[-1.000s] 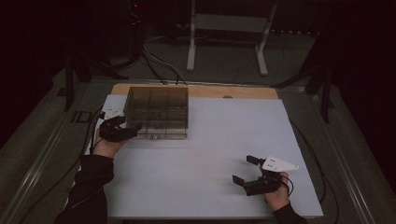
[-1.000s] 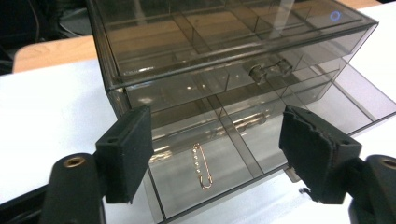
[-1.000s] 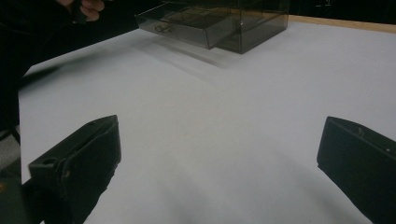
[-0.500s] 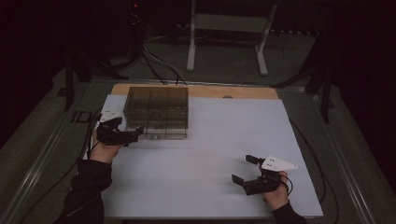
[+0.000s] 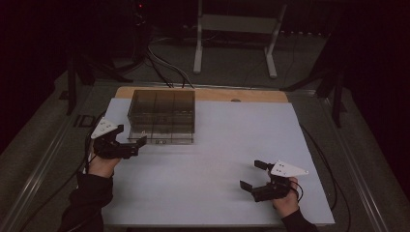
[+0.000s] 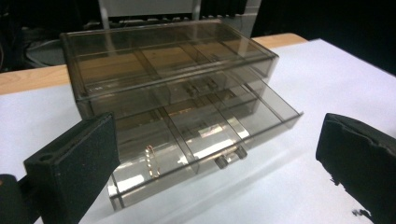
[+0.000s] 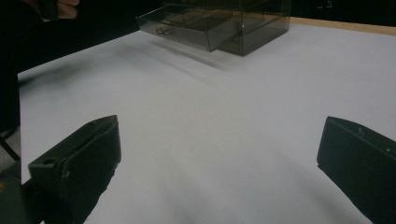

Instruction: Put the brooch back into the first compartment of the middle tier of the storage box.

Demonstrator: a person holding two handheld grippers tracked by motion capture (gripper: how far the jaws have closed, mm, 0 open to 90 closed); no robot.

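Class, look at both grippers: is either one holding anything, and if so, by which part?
Nothing is held. The left gripper stands open before the organizer's pulled-out bottom drawer; the right gripper is open over the bare table.

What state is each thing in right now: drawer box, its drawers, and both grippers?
Drawer box: upright on the white table, near its far left.
Lower drawer: pulled partly out, with a small chain-like item in a front compartment.
Upper drawer: shut.
Left gripper: open, holding nothing, just in front of the box.
Right gripper: open, holding nothing, over bare table.
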